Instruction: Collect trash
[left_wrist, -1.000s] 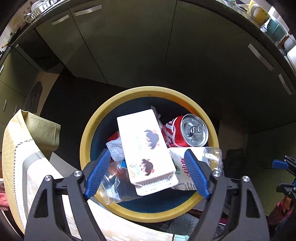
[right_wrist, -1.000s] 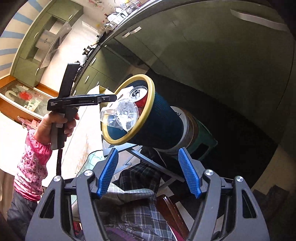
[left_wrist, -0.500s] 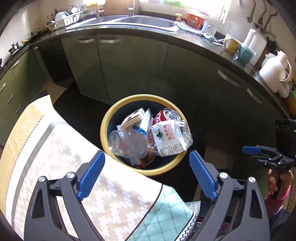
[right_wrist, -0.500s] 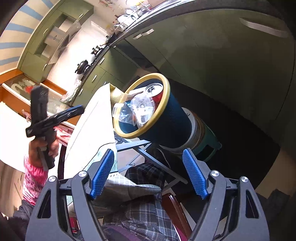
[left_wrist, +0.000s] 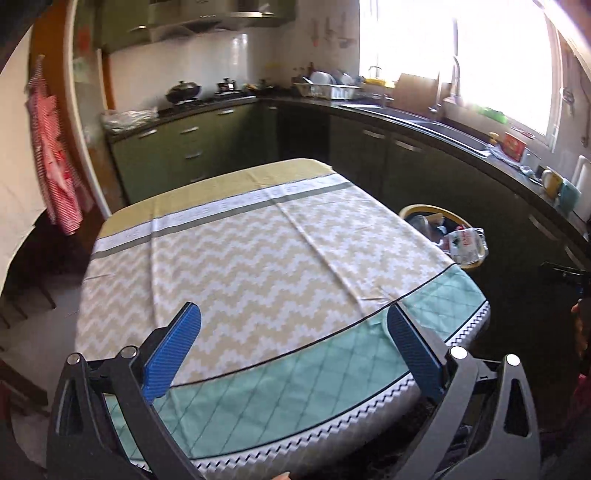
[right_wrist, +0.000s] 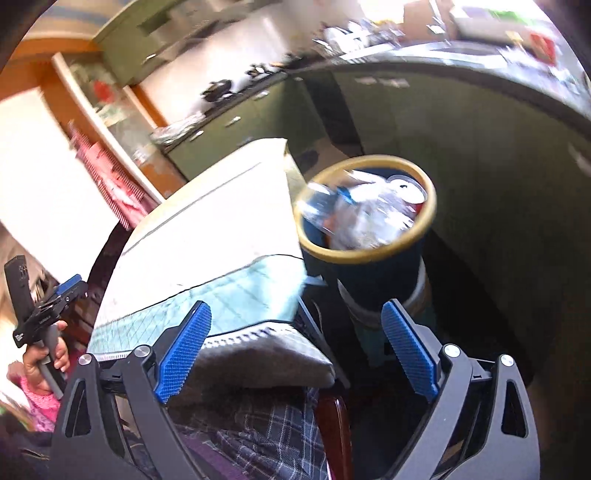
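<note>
A dark blue trash bin with a yellow rim (right_wrist: 369, 254) stands beside the table's right edge, holding a red can (right_wrist: 408, 190), clear plastic bottles (right_wrist: 365, 214) and other trash. In the left wrist view the bin (left_wrist: 417, 211) shows past the table edge with a crushed bottle (left_wrist: 466, 243) on top. My left gripper (left_wrist: 293, 349) is open and empty above the near end of the table. My right gripper (right_wrist: 295, 349) is open and empty, low beside the table and short of the bin. The left gripper also shows in the right wrist view (right_wrist: 55, 295).
The table (left_wrist: 258, 258) has a zigzag cloth with a teal border and nothing on it. Green kitchen cabinets (left_wrist: 424, 166) and a counter with a sink run behind the bin. A chair with plaid fabric (right_wrist: 258, 424) lies under my right gripper.
My left gripper pulled back and up from over the bin to above the table. My right gripper swung, so the bin now sits upright ahead of it.
</note>
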